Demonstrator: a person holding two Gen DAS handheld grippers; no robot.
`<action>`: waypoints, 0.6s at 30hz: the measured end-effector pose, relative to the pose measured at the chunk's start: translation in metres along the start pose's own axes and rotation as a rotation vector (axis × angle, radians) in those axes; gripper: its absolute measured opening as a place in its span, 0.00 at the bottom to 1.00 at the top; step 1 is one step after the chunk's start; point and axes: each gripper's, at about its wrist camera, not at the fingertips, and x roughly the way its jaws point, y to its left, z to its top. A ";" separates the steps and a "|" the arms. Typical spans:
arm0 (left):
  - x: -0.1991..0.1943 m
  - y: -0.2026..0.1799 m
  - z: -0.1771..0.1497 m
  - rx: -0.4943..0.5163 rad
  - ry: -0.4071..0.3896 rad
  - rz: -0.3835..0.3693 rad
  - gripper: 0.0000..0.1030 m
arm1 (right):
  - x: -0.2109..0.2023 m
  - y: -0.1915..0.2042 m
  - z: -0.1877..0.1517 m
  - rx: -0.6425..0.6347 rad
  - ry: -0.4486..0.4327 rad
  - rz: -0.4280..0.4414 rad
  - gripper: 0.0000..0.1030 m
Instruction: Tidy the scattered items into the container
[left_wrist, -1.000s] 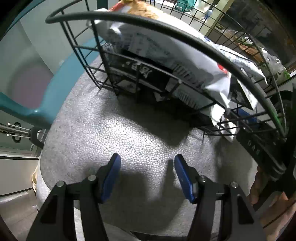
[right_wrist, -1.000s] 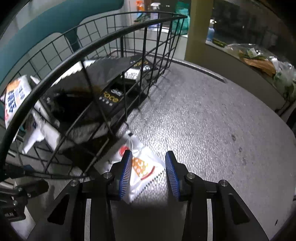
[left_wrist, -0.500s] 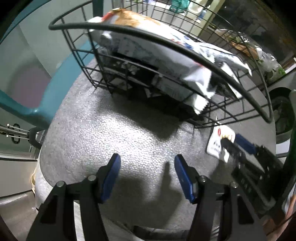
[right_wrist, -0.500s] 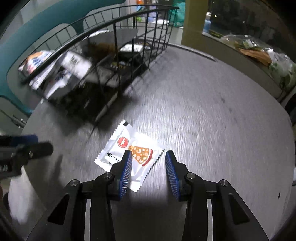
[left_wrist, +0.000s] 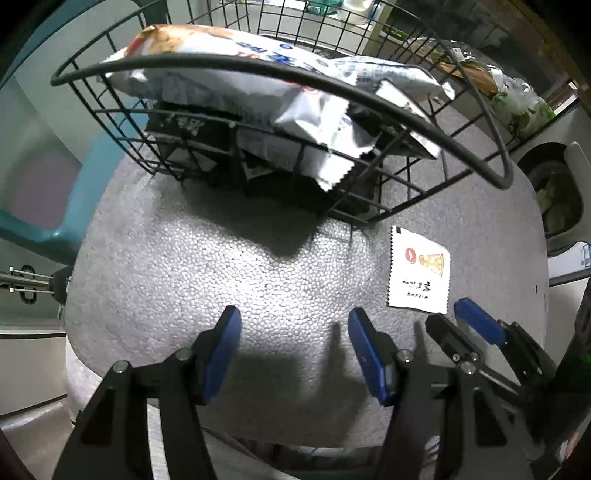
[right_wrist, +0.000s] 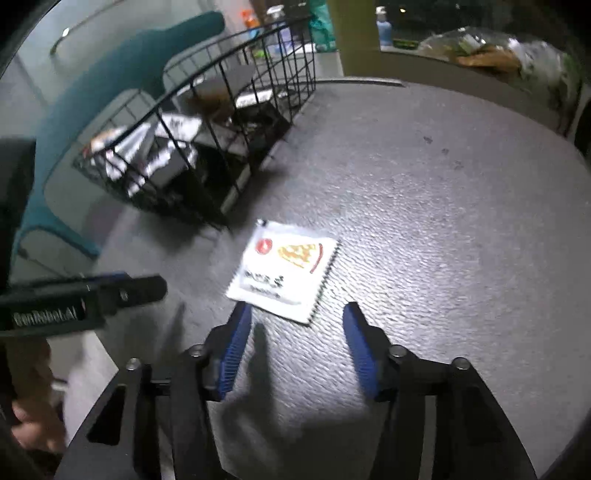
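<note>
Left wrist: left gripper (left_wrist: 293, 343) spread apart, empty, over grey pebbled table (left_wrist: 207, 266). Wire basket (left_wrist: 476, 147) of packets ahead; teal chair (left_wrist: 79, 195) behind.

Right wrist: right gripper (right_wrist: 297, 345) gaping, sachet (right_wrist: 284, 269) flat just ahead, beside basket. Dim cluttered counter (right_wrist: 476, 59) beyond.

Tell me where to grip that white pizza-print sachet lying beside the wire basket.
Probably the serrated near edge of the flat white pizza-print sachet: it lies flat on the grey table, so the open right gripper should come low from its own side, pinching that rim.
</note>
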 end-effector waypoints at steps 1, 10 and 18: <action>-0.001 0.002 0.000 -0.002 0.000 0.002 0.64 | 0.001 0.002 0.001 0.006 -0.006 0.002 0.57; -0.008 0.029 0.020 0.000 -0.008 0.010 0.64 | 0.026 0.041 0.020 -0.019 -0.032 -0.160 0.72; -0.005 0.049 0.024 -0.016 0.007 0.009 0.64 | 0.038 0.061 0.021 -0.082 -0.015 -0.275 0.71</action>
